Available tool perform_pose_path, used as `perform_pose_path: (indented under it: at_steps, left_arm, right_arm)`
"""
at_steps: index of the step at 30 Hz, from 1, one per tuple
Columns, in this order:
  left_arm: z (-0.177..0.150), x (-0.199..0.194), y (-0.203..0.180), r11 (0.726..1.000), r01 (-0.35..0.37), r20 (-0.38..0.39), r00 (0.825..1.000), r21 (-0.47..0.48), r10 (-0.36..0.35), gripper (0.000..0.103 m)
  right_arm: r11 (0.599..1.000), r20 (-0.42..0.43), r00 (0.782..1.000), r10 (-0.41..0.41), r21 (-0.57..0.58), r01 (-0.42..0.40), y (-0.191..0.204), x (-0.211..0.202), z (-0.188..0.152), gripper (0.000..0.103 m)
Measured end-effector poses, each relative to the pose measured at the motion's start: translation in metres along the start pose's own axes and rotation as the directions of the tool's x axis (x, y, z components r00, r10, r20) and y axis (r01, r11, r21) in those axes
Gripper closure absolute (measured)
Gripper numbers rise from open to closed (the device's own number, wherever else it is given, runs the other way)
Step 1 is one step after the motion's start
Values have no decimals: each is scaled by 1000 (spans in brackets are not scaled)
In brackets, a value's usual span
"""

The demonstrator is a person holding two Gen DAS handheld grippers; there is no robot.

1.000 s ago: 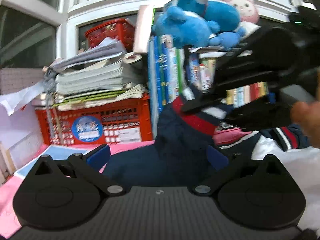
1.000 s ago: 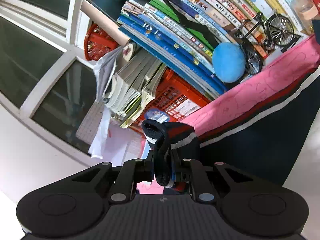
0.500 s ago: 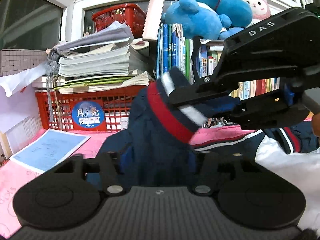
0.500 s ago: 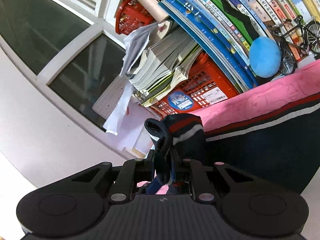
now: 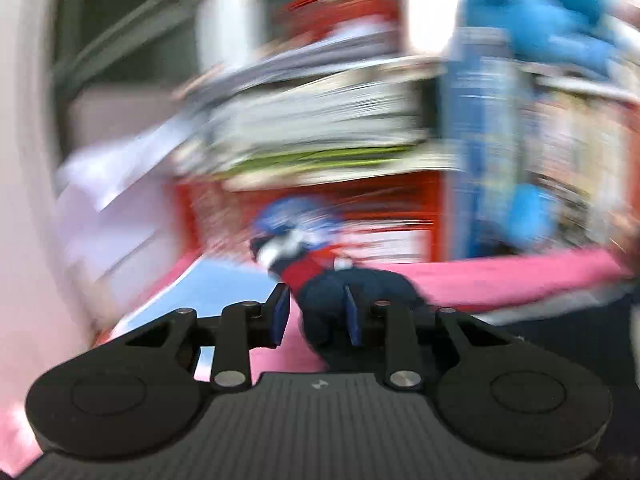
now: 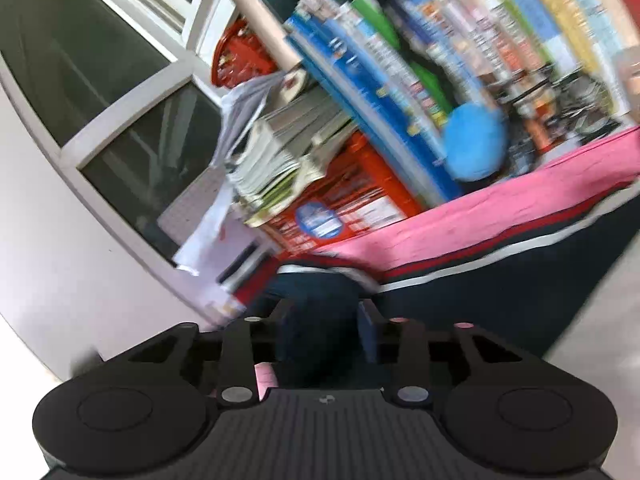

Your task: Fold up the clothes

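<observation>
1. The navy jacket sleeve (image 5: 332, 292) is laid on the pink-covered table (image 5: 500, 276) in front of the red crate (image 5: 384, 216). Its long axis runs straight toward the crate, and its red-and-white striped cuff (image 5: 296, 264) is the end nearest the crate.
2. The left gripper (image 5: 316, 316) is held with its pads spread. The sleeve passes between them and lies against the right pad, while a strip of pink table is seen between the cloth and the left pad. The view is badly blurred, so any light contact cannot be ruled out.
3. The right gripper (image 6: 324, 320) is likewise spread wide. The same sleeve (image 6: 316, 308) fills the gap between its fingers, and the cuff (image 6: 320, 266) points toward the crate (image 6: 360, 192).
4. The jacket body (image 6: 500, 296) is spread on the table (image 6: 480, 216) in front of the crate and toward its book-side end, with a red-and-white hem band along the edge facing the crate.
5. The fold is judged to be at an early stage, with the sleeve not yet brought over the body.
6. The coming move is judged to turn on one relation: the sleeve is straddled by both grippers near its cuff end, so either can close on it and it can then be carried away from the crate, across onto the body.
</observation>
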State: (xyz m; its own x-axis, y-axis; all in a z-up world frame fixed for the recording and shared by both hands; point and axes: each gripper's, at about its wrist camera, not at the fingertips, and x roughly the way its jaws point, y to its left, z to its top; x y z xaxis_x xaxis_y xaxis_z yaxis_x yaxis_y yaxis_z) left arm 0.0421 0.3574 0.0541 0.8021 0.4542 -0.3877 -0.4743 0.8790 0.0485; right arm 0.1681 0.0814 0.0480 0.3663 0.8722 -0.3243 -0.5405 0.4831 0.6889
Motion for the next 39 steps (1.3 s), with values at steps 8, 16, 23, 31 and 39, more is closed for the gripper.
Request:
perform_pose_path:
  at_steps: [8,16,23,31,39]
  left_arm:
    - [9,48,57,976,-170,-219,966,-136,138,85]
    - [24,58,53,978,-98,-332,943,-183,32,54]
    - [-4,81,50,935,-169,-378,925,-310,42,22]
    - [1,68,35,968,-135,-313,947,-211,64,72]
    - [39,47,35,968,-250,-150,959,-33,242,77]
  right_arm:
    - [991,-36,990,-135,13,135,-52,6,-23,64]
    - [997,-20,999,-39,65,40,-67,2,-25,57]
    - [998,-23,1000,-12,60,13,-66,0,-23,53]
    - [999,-27,1000,5,53,-4,-66,0,-22,48]
    - [998,-25,1000,13,60,-12,-67,-1,-22,47]
